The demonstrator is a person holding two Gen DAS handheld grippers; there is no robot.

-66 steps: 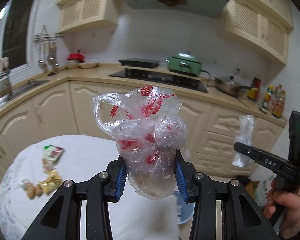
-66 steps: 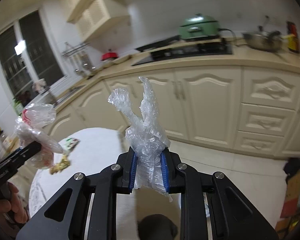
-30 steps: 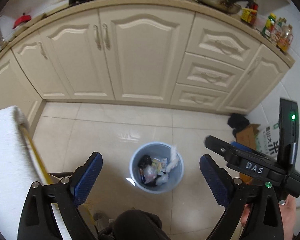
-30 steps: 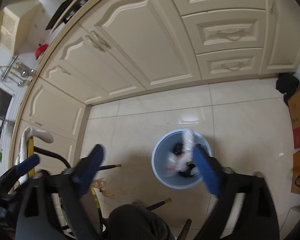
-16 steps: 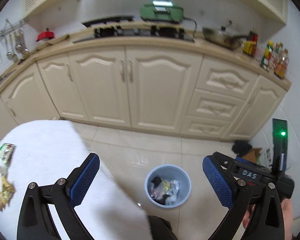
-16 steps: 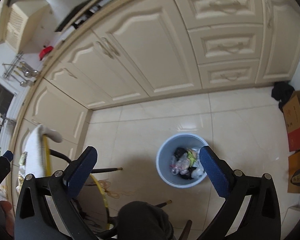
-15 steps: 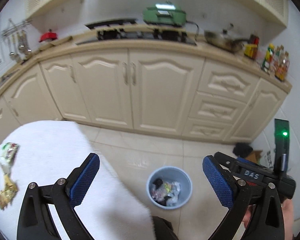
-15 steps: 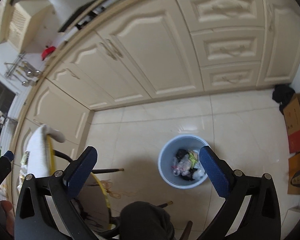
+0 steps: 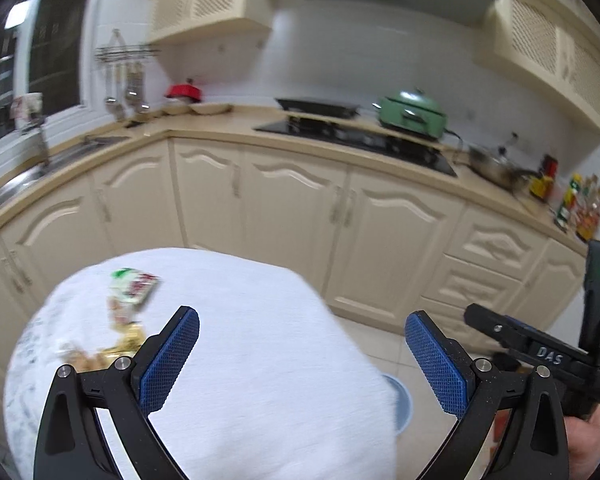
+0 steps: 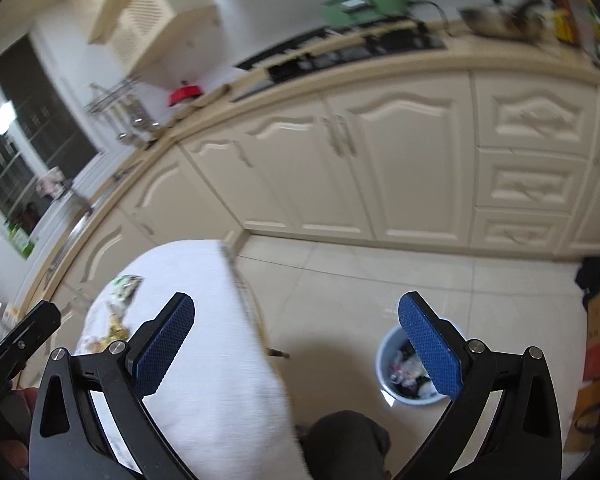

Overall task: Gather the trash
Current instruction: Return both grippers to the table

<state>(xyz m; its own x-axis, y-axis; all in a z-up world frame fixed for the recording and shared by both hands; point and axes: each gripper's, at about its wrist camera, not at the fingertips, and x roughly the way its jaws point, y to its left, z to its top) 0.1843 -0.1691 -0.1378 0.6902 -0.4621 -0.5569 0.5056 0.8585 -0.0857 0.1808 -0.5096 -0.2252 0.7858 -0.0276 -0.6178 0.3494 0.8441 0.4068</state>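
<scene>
Above the round surface covered with a white cloth (image 9: 260,360), the left gripper (image 9: 302,360) holds its blue-padded jaws wide apart with nothing between them, and the right gripper (image 10: 296,344) off the surface's right edge likewise has its jaws spread and empty. Near the far left edge of that surface lie a green, white and red snack wrapper (image 9: 134,286) and, just nearer the camera, a blurred heap of golden foil scraps (image 9: 112,350), while the pale blue round plastic bin (image 10: 410,372) holding mixed trash stands on the tiled floor to the surface's right.
</scene>
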